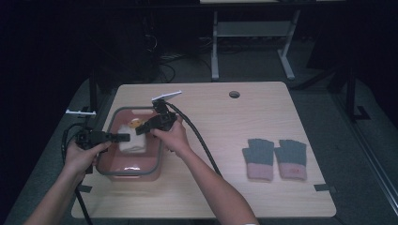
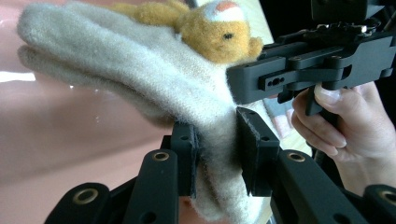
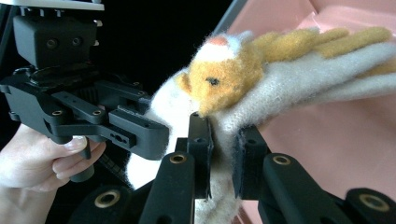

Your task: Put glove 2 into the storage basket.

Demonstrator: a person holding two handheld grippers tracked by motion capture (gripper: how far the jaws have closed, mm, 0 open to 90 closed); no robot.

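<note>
The left gripper [image 2: 218,156] has its jaws clamped on the cuff edge of a cream woolly glove [image 2: 140,74], the fabric pinched flat between the two black pads. The right gripper [image 3: 223,154] likewise has its jaws pressed together on the same cuff, close beside the other grip, so the glove hangs stretched between the two. A small orange-and-white plush animal face [image 3: 219,77] is sewn on the back of the glove, and orange and cream fingers trail away from it. In the high view the glove [image 1: 130,138] is held just above a pink bin with a grey rim [image 1: 133,174], which sits on the left part of the desk [image 1: 225,117]. The left gripper [image 1: 123,137] reaches in from the bin's left side, the right gripper [image 1: 141,130] from its far right corner, each held by a hand. Well apart, on the right of the desk, a pair of grey fingerless gloves with pink cuffs [image 1: 275,158] lies flat, side by side.
</note>
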